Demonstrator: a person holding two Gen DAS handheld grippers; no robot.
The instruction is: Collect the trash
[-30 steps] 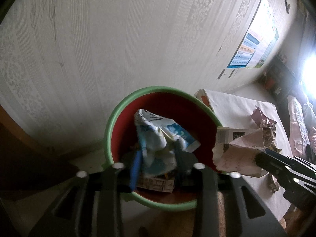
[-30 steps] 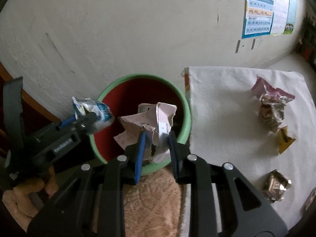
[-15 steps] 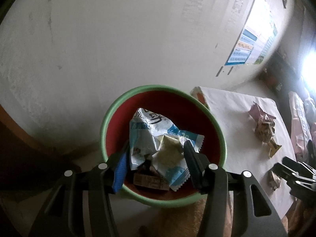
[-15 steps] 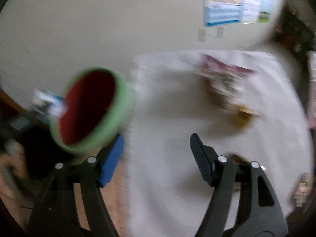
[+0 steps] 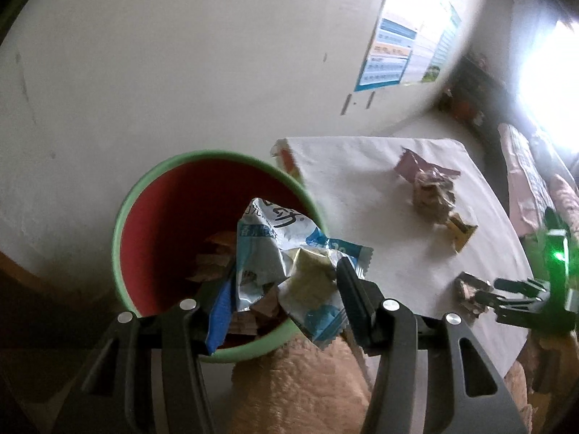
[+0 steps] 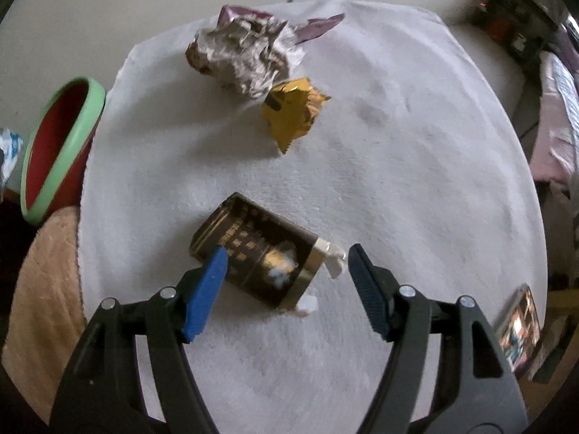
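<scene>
The left gripper [image 5: 286, 289] sits over the green-rimmed red bin [image 5: 159, 217], jaws parted around a crumpled blue-and-white plastic wrapper [image 5: 282, 249]. The right gripper [image 6: 286, 271], jaws apart, hovers over a dark brown cardboard box [image 6: 257, 253] on the white cloth [image 6: 398, 144]; a gold foil wrapper [image 6: 293, 112] lies at twelve o'clock from the box.

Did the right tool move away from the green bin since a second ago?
Yes. The right tool was over the green bin before. Now the bin sits at the left edge of its view, and the tool hangs open over the brown box on the white cloth.
</scene>
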